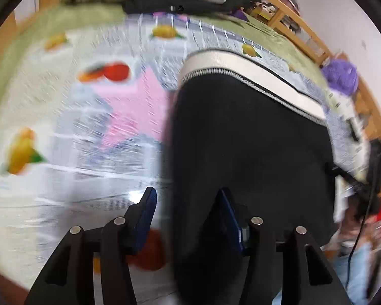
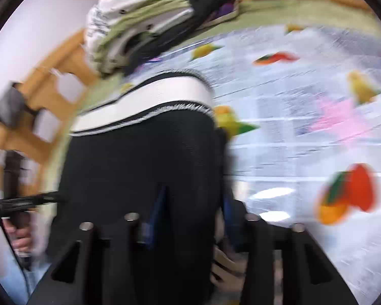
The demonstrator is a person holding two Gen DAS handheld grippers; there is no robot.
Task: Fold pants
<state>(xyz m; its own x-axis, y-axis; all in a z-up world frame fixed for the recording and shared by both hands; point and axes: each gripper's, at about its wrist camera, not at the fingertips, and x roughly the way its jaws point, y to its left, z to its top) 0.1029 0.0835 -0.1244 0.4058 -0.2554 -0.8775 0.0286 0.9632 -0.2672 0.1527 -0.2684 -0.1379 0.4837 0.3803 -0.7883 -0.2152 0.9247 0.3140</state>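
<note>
Flanking black pants [image 1: 249,132], both claws gape.

Fruit-print cloth [image 1: 71,132] motion-blurred

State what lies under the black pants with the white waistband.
The black pants lie on a fruit-print cover over a green sheet. Whatever is directly beneath the pants is hidden.

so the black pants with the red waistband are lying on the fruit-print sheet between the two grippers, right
Not quite: the waistband is white with a black-and-white trim, not red, as both the left wrist and right wrist views show. The rest holds: the black pants lie on the fruit-print sheet, with the left gripper at one side edge and the right gripper at the other.
</note>
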